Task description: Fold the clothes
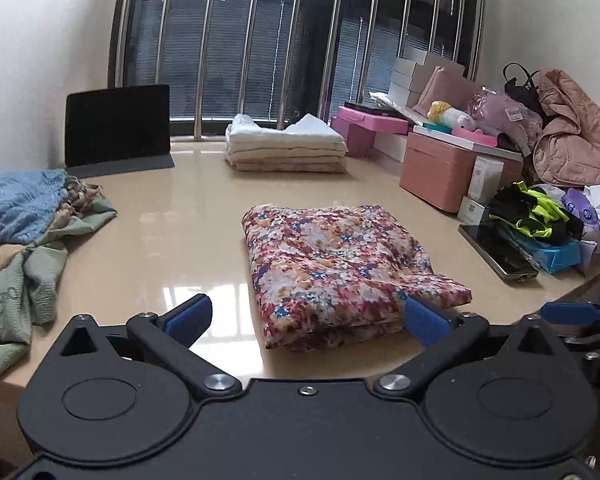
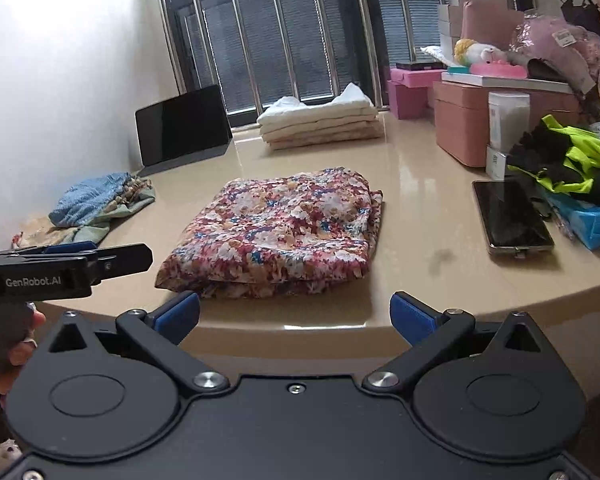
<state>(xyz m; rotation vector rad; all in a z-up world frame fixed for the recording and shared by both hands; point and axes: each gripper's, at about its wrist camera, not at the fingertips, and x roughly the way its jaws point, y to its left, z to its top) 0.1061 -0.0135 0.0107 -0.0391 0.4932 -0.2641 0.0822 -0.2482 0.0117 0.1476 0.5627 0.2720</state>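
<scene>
A folded floral garment (image 1: 340,268) (image 2: 276,232) lies on the glossy beige table (image 1: 188,216) (image 2: 420,208). My left gripper (image 1: 306,318) is open just before the garment's near edge, and its right blue fingertip (image 1: 422,316) overlaps that edge. My right gripper (image 2: 296,316) is open at the table's front edge, a short way from the garment, with nothing between its fingers. The left gripper's body (image 2: 64,268) shows at the left of the right wrist view, held by a hand (image 2: 20,352). A heap of unfolded clothes (image 1: 32,232) (image 2: 96,208) lies at the left.
A stack of folded cream clothes (image 1: 286,148) (image 2: 320,122) sits by the barred window. A dark tablet (image 1: 118,126) (image 2: 182,124) stands at the back left. A phone (image 1: 498,252) (image 2: 512,218), pink boxes (image 1: 440,172) (image 2: 464,128), neon and black garments (image 2: 568,160) and a quilted coat (image 1: 580,132) crowd the right.
</scene>
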